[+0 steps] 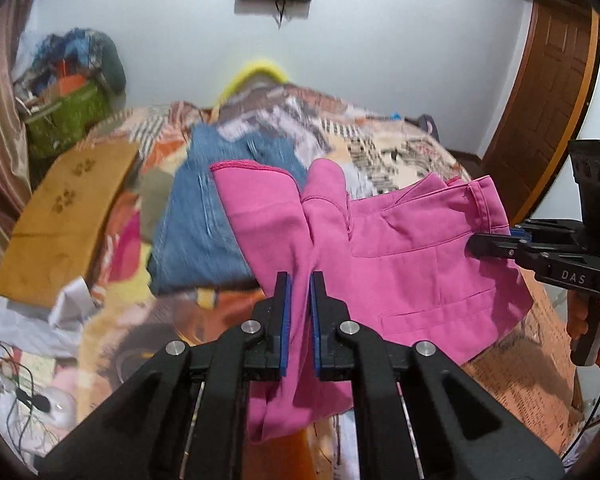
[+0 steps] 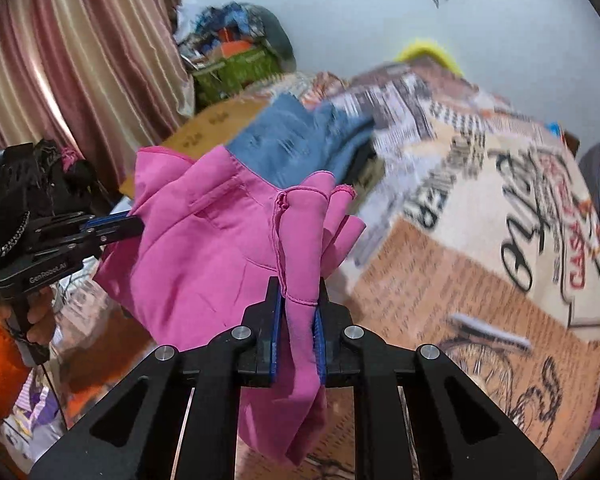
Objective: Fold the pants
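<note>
Two handheld grippers hold a pair of pink pants (image 1: pixel 384 240) aloft above a bed's printed bedspread (image 2: pixel 480 248). The left gripper (image 1: pixel 300 292) has its jaws clamped on a gathered fold of the pink fabric, and the right gripper (image 2: pixel 299 300) has its jaws clamped on another bunched, stitched edge. The pants hang between them, just in front of folded blue jeans (image 1: pixel 208 216) lying on the bedspread. A tan cardboard sheet (image 1: pixel 64 216) lies left of the jeans.
</note>
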Action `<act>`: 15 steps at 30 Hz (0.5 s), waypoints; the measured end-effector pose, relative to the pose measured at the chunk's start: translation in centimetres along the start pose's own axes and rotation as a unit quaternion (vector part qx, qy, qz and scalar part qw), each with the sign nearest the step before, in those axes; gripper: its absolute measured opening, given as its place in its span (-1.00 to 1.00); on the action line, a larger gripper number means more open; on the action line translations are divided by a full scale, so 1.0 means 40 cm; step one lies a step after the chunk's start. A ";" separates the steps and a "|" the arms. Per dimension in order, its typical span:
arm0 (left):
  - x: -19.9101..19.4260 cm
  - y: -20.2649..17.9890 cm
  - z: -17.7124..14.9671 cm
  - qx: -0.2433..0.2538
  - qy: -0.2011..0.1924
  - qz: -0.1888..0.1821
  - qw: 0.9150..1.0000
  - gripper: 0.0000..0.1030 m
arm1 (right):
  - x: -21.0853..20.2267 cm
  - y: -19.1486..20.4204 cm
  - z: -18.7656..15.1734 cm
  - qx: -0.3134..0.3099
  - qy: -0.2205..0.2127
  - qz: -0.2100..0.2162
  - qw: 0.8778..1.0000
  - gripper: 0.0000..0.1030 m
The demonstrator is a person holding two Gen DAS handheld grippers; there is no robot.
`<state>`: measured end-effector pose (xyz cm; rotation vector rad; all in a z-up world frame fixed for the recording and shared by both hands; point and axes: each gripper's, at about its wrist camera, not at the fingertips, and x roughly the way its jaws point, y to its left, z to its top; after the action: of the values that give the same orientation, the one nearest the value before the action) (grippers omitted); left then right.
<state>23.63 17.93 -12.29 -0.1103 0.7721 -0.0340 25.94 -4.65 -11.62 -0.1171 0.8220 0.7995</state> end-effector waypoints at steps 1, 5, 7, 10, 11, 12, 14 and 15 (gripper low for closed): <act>-0.009 0.003 0.011 0.000 -0.006 0.003 1.000 -0.85 | -0.005 0.008 0.015 -0.004 -0.007 0.002 1.000 -0.76; -0.032 0.040 0.065 -0.008 -0.030 0.010 0.999 -0.85 | -0.026 0.023 0.068 -0.013 -0.036 -0.002 0.999 -0.76; -0.032 0.062 0.091 -0.012 -0.037 0.015 0.999 -0.85 | -0.028 0.029 0.094 -0.016 -0.048 -0.005 0.999 -0.76; -0.022 0.099 0.130 -0.018 -0.045 0.019 0.999 -0.85 | -0.018 0.037 0.134 -0.019 -0.063 -0.006 0.998 -0.76; -0.018 0.111 0.139 -0.018 -0.047 0.022 0.998 -0.85 | -0.011 0.039 0.148 -0.019 -0.069 -0.008 0.997 -0.76; -0.012 0.119 0.148 -0.019 -0.049 0.025 0.998 -0.85 | -0.007 0.042 0.156 -0.021 -0.073 -0.009 0.997 -0.76; 0.003 0.142 0.164 -0.021 -0.050 0.029 0.998 -0.85 | 0.013 0.039 0.180 -0.021 -0.080 -0.009 0.997 -0.76; 0.013 0.153 0.170 -0.022 -0.049 0.031 0.998 -0.85 | 0.028 0.037 0.193 -0.020 -0.083 -0.008 0.996 -0.76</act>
<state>28.70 24.58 -8.49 -0.1293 0.6777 0.0468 30.11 0.03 -6.74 -0.0919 0.6464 0.7998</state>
